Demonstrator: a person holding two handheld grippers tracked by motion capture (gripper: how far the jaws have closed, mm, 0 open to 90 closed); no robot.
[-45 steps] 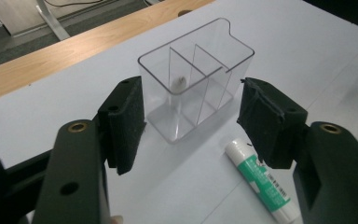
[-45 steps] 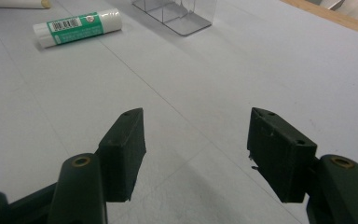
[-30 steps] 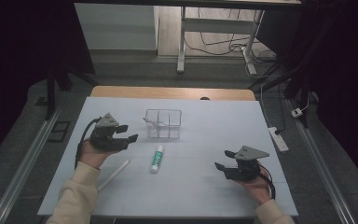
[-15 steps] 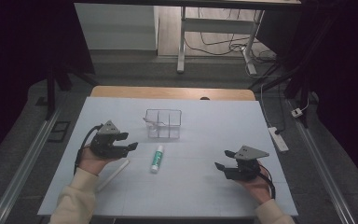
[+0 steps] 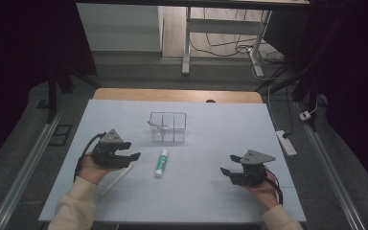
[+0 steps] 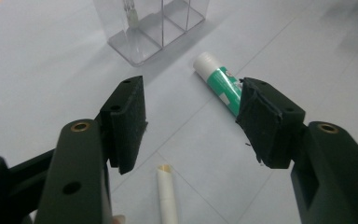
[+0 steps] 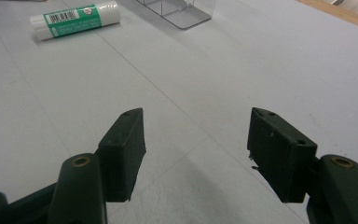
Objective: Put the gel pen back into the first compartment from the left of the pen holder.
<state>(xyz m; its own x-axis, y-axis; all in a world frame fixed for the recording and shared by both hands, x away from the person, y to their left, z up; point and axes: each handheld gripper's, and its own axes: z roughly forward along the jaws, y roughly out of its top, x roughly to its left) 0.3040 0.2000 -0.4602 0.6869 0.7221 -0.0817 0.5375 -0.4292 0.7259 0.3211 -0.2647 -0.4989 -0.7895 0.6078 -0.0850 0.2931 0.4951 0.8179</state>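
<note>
My left tongs (image 5: 130, 156) stand apart with nothing between them — they hang just above a white stick (image 6: 167, 196) on the mat (image 5: 211, 201), and the glue stick (image 6: 218, 83) lies just past their tips. My right tongs (image 5: 226, 171) are also apart and empty, low over bare mat, well away from the glue stick. Beyond it stands a clear divided box (image 5: 168, 127).

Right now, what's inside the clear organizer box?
One small pale item leans in the left compartment of the clear plastic divided organizer box; the other compartments look empty. What the item is can't be made out.
</note>
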